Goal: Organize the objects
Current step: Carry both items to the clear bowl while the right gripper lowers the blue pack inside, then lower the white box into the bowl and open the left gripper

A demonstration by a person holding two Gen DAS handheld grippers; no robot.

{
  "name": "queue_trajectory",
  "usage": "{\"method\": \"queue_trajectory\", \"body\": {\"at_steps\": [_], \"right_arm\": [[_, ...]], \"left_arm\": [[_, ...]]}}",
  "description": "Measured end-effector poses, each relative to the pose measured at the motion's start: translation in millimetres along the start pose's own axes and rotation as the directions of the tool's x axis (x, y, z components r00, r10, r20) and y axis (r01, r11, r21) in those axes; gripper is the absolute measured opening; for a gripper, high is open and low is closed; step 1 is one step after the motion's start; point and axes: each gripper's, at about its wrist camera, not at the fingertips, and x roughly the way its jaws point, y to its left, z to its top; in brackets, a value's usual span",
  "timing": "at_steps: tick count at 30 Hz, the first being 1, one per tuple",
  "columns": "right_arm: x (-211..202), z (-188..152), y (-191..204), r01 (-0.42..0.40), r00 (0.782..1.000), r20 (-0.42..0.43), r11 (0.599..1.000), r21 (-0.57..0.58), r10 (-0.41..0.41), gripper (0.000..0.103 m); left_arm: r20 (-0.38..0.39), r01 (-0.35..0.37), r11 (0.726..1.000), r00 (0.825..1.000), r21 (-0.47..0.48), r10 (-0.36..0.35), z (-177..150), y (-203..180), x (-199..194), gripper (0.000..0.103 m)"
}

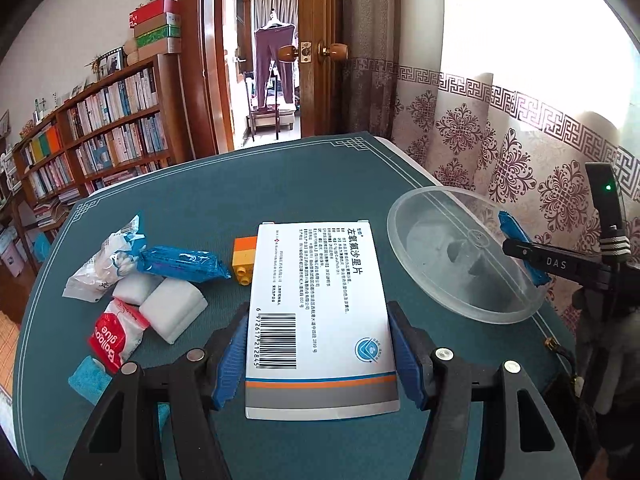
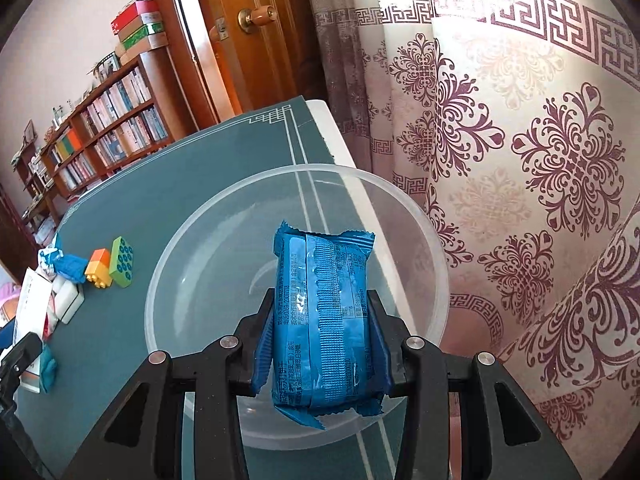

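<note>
My left gripper (image 1: pixel 320 354) is shut on a white medicine box (image 1: pixel 320 312) with a barcode, held over the teal table mat (image 1: pixel 240 184). My right gripper (image 2: pixel 322 344) is shut on a blue snack packet (image 2: pixel 324 312) and holds it above the clear plastic bowl (image 2: pixel 192 240). In the left wrist view the bowl (image 1: pixel 448 256) stands at the right, with the right gripper (image 1: pixel 524 252) and its packet at its far rim.
Left of the box lie a second blue packet (image 1: pixel 180 262), a cotton swab bag (image 1: pixel 108 260), white blocks (image 1: pixel 172 308), a red Balloon glue pouch (image 1: pixel 116 332) and an orange brick (image 1: pixel 245 254). A green brick (image 2: pixel 122 262) shows in the right view. Patterned curtain (image 2: pixel 520 160) at right.
</note>
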Motion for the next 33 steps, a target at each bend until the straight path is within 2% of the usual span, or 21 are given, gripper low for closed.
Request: {"method": "queue_trajectory", "body": {"at_steps": [7,15,23,33], "right_arm": [[-5,0,-7,0.014,1.0,0.02,1.0,0.026,-0.015,0.05],[-24,-8,-14,-0.006,0.999,0.047,0.998,0.061,0.003,0.05],[-42,-16,-6,-0.024,0.996,0.082,0.999,0.033,0.021,0.05],[-44,-22,-5,-0.052,0.995,0.09,0.998,0.04,0.048,0.05]], "left_arm": [[0.005,0.039,0.999,0.999,0.034,-0.039,13,-23,11,0.067],[-0.02,0.115,0.992,0.993,0.05,-0.114,26,-50,33,0.067],[-0.043,0.177,0.983,0.984,0.052,-0.175,43,-76,59,0.067],[-0.048,0.195,0.979,0.98,0.055,-0.193,54,-87,84,0.069]]}}
